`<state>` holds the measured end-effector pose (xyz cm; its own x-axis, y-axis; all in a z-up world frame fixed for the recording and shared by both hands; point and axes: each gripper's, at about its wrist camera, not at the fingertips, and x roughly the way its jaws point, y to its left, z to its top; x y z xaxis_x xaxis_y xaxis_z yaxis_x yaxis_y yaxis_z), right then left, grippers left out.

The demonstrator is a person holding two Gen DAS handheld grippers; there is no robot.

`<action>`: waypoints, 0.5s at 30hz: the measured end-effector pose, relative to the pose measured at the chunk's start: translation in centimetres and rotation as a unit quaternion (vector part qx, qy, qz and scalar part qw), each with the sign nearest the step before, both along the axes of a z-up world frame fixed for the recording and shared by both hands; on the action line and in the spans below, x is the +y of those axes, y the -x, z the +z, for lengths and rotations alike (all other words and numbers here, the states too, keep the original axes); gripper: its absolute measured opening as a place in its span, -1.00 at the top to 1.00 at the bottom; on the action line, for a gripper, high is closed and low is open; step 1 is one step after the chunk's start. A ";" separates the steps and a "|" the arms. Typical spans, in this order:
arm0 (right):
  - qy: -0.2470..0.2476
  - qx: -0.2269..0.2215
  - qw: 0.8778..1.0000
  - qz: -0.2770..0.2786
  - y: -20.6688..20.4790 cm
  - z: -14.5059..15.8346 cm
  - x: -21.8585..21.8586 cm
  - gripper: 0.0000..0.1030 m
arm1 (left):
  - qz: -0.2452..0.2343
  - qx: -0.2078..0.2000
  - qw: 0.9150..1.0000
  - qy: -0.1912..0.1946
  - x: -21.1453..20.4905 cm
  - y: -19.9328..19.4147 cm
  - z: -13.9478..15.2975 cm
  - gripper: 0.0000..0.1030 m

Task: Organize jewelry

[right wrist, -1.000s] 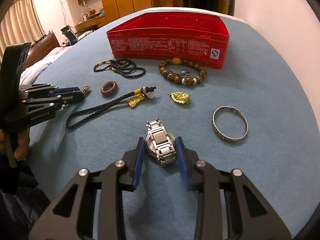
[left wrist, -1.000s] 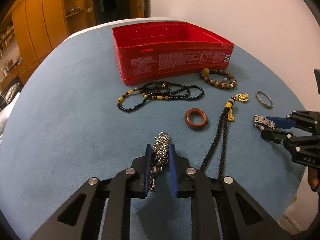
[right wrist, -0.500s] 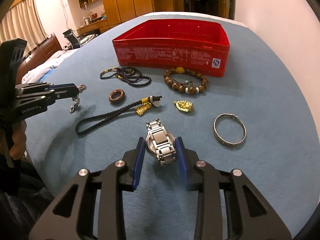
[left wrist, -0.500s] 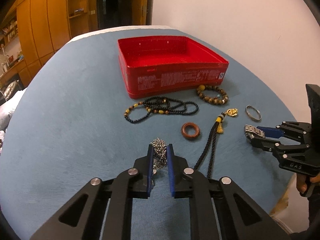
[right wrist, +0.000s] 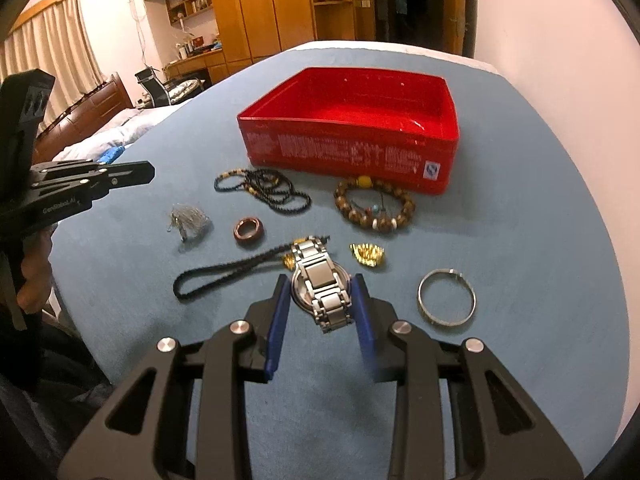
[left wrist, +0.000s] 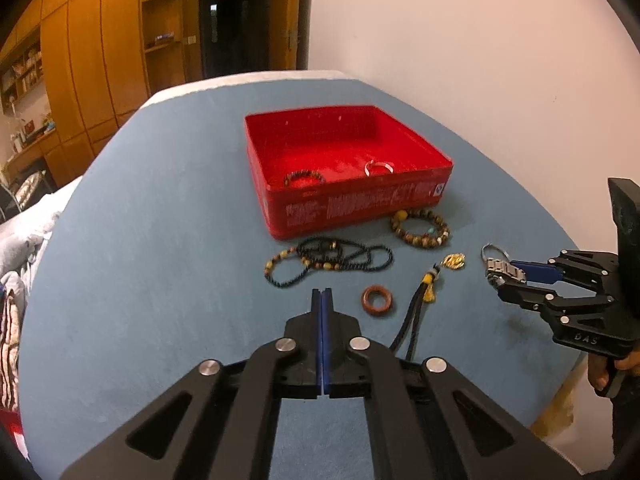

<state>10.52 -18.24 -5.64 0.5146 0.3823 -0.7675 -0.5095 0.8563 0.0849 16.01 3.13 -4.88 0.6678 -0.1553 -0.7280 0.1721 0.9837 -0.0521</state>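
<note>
Blue cloth [left wrist: 160,280] covers the round table, with wooden cupboards [right wrist: 256,4] and a pale wall behind it. Toward the far side of the cloth sits a red tin [left wrist: 352,204], open at the top; inside it lie a small bead bracelet [left wrist: 303,177] and a thin silver ring [left wrist: 378,167], both near the front wall.

Right in front of the tin rest a black bead necklace [right wrist: 266,188] and a chunky brown bead bracelet [right wrist: 374,206], the bracelet toward the tin's right corner. Nearer than the necklace lies a brown ring [right wrist: 249,232]. Left of that ring, farther from the tin, a silver chain [right wrist: 188,220] sits in a loose heap on the cloth. A black braided cord [right wrist: 224,274] runs from near the brown ring toward the table's near edge. A gold charm [right wrist: 367,255] lies in front of the brown bracelet, and a silver bangle [right wrist: 447,298] lies flat to the right of it, well away from the tin.

The left gripper [left wrist: 322,300] has its blue pads pressed flat together with nothing between them, and hangs above the cloth, close to the heap of chain. The right gripper [right wrist: 322,300] pinches a steel watch [right wrist: 320,280] by its case, the band sticking out forward and back, held above the cord's gold end.
</note>
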 end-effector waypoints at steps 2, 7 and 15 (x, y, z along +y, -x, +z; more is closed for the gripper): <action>0.000 -0.002 1.000 0.003 -0.2 0.4 0.2 0.42 | -0.001 -0.007 1.000 -0.003 -0.2 -0.1 0.6 1.00; 0.001 -0.006 1.000 0.010 -0.7 1.2 0.6 0.42 | -0.004 -0.020 1.000 -0.007 -0.4 -0.4 1.9 1.00; -0.004 0.004 1.000 0.011 -0.9 0.7 0.9 0.42 | -0.027 0.003 1.000 -0.011 -0.5 -0.3 0.1 0.17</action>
